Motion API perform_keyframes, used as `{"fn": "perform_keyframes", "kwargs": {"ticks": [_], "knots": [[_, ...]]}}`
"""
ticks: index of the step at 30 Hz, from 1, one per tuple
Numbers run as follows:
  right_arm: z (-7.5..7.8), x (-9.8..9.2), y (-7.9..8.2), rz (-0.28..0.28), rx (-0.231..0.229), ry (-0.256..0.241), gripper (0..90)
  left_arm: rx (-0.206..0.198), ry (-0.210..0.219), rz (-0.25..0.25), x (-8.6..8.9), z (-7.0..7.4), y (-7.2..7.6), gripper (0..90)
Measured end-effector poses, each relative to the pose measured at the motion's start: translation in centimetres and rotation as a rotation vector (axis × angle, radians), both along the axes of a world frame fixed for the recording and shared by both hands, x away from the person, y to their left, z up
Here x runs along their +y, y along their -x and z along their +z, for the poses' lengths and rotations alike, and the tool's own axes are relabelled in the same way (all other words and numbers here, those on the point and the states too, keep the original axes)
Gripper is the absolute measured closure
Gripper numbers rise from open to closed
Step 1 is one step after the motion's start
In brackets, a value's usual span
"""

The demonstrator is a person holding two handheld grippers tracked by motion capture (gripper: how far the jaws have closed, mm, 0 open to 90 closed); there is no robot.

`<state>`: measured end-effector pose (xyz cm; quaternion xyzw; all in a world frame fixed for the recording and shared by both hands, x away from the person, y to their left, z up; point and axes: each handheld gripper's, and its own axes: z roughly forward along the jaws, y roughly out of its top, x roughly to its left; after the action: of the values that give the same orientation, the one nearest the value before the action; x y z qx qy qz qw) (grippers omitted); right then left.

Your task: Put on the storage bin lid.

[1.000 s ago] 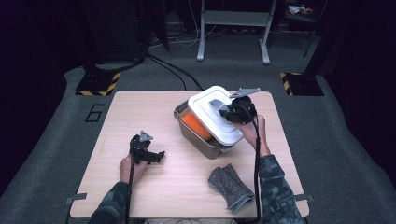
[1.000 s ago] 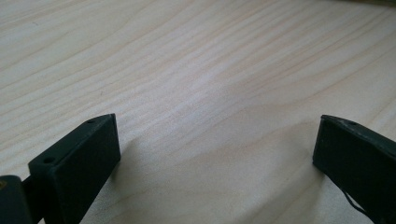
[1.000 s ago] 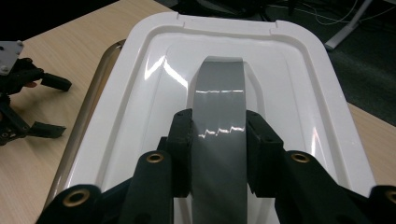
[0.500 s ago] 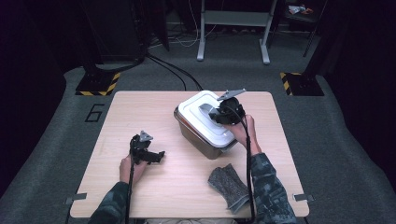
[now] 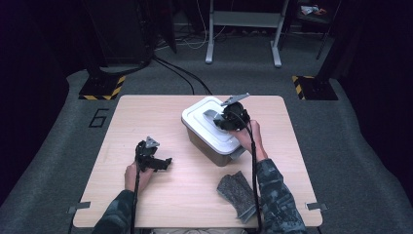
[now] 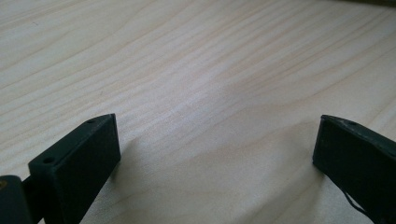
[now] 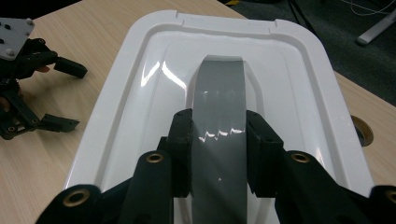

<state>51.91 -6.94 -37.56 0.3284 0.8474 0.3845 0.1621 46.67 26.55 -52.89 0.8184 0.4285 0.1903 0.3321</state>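
Right gripper (image 7: pixel 218 135): the jaws are closed on the grey handle (image 7: pixel 219 107) of the white lid (image 7: pixel 299 93), one jaw on each side of the handle strap. In the right gripper view the handle runs lengthwise along the recessed centre of the lid, and the jaws meet it near its nearer end. In the high view the right gripper (image 5: pixel 229 118) sits on top of the lid (image 5: pixel 202 117), with the right hand (image 5: pixel 248 136) behind it and its cable trailing back along the forearm.

The lid sits flat on the box (image 5: pixel 209 144), covering its opening on all visible edges. The box is grey-walled and stands at an angle on the table (image 5: pixel 146 112), in the right-centre area toward the far edge.

Left gripper (image 6: pixel 215 154): the jaws are spread wide, with bare wood grain between them and nothing held. In the high view the left gripper (image 5: pixel 153 158) rests low over the table at left-centre, well apart from the box, held by the left hand (image 5: pixel 134 173). It also appears at the left edge of the right gripper view, jaws apart.

A dark grey cloth (image 5: pixel 238 192) lies flat on the table near the front edge, just beside the right sleeve and apart from the box.

The floor (image 5: pixel 58 122) around the table is grey carpet.
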Motion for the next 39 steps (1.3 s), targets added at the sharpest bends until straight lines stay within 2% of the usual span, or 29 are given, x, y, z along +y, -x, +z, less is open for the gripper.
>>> {"fn": "perform_keyframes", "kwargs": {"ticks": [8, 11, 13, 14, 21, 25, 26, 27, 28, 29, 30, 31, 32, 36, 39], "knots": [[-0.4, 0.3, 0.1, 0.025, -0.002, 0.023, 66.9, -0.004, 0.001, 0.004, 0.0, 0.0, 0.0, 0.3], [-0.5, 0.3, 0.3, 0.013, 0.004, 0.011, 66.9, -0.007, 0.003, 0.005, 0.0, -0.1, 0.0, 0.3], [-0.6, 0.3, 0.3, 0.017, -0.009, 0.011, 66.8, 0.003, -0.002, -0.001, 0.0, 0.0, 0.0, 0.3], [-0.6, 0.3, 0.4, 0.007, -0.012, 0.005, 66.7, -0.007, 0.003, 0.005, 0.0, -0.1, 0.0, 0.4], [-0.5, 0.4, 0.5, 0.011, -0.019, 0.031, 66.3, -0.001, 0.001, 0.001, 0.0, 0.0, 0.0, 0.3], [-0.6, 0.4, 0.4, -0.007, -0.023, 0.037, 59.6, 0.003, -0.001, -0.001, 0.0, 0.0, 0.0, 0.3], [-0.5, 0.4, 0.3, -0.017, -0.018, 0.037, 50.3, 0.000, 0.000, 0.000, 0.0, 0.0, 0.0, 0.3], [-0.5, 0.4, 0.3, -0.017, -0.018, 0.037, 50.3, 0.000, 0.000, 0.000, 0.0, 0.0, 0.0, 0.3], [-0.4, 0.2, 0.4, -0.027, -0.018, 0.037, 44.2, -0.004, 0.001, 0.004, 0.0, 0.0, 0.0, 0.3], [-0.4, 0.2, 0.4, -0.027, -0.018, 0.037, 44.2, 0.000, 0.001, 0.000, 0.0, 0.0, 0.0, 0.3], [-0.3, -0.1, 0.5, -0.037, -0.021, 0.029, 35.3, 0.001, 0.000, 0.000, 0.0, 0.0, 0.0, 0.3], [-0.3, -0.1, 0.5, -0.037, -0.021, 0.029, 35.3, -0.007, 0.003, 0.005, 0.0, -0.1, 0.0, 0.3], [0.0, -0.4, 0.6, -0.063, -0.040, 0.014, 28.3, -0.007, 0.003, 0.005, 0.0, -0.1, 0.0, 0.3], [0.4, -1.1, 1.1, -0.091, -0.042, -0.007, 17.9, -0.007, 0.003, 0.005, 0.0, -0.1, 0.0, 0.4], [0.7, -1.3, 1.4, -0.103, -0.036, -0.008, 14.8, -0.001, 0.000, 0.001, 0.0, 0.0, 0.0, 0.3]]}}
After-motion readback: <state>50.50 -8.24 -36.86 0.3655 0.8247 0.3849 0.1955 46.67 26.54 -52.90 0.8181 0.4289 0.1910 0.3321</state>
